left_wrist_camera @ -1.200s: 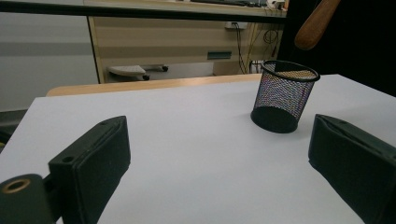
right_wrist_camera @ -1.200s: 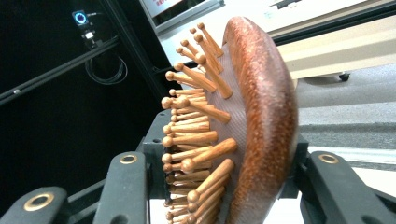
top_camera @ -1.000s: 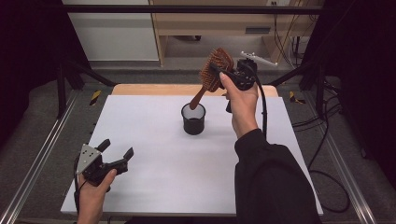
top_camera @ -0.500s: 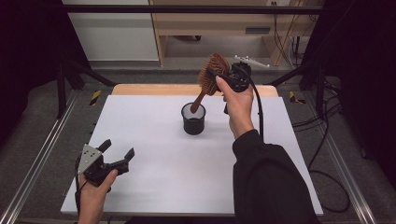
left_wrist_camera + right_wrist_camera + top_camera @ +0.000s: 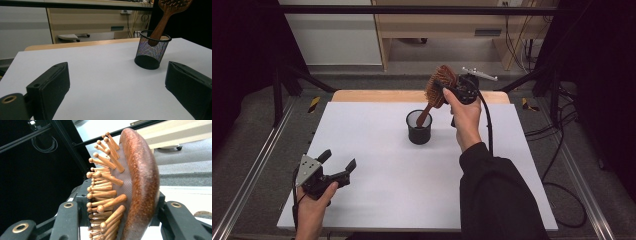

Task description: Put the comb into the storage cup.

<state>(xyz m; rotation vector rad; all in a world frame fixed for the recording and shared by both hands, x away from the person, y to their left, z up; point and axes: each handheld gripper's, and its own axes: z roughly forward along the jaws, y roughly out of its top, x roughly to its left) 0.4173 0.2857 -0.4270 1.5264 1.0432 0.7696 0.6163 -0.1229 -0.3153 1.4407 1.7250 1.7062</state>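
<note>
High view: right gripper (image 5: 450, 91) clamped on the head of a reddish-brown wooden paddle hairbrush with peg bristles (image 5: 438, 90), tilted, handle end dipping into a black wire-mesh cylindrical cup (image 5: 419, 128) standing upright near the middle of the white table top (image 5: 377, 195). Left gripper (image 5: 336, 165) low over the near left corner, jaws spread, nothing between them, well apart from the cup.

Left gripper view: two black jaws wide apart over bare white surface; mesh cup (image 5: 152, 51) beyond, toward the right, with the brush handle (image 5: 160, 26) leaning in against the rim.

Right gripper view: brush head (image 5: 132, 187) edge-on between the jaws, wooden back toward the right jaw, pegs pointing toward the left one, gripped on both sides.
</note>
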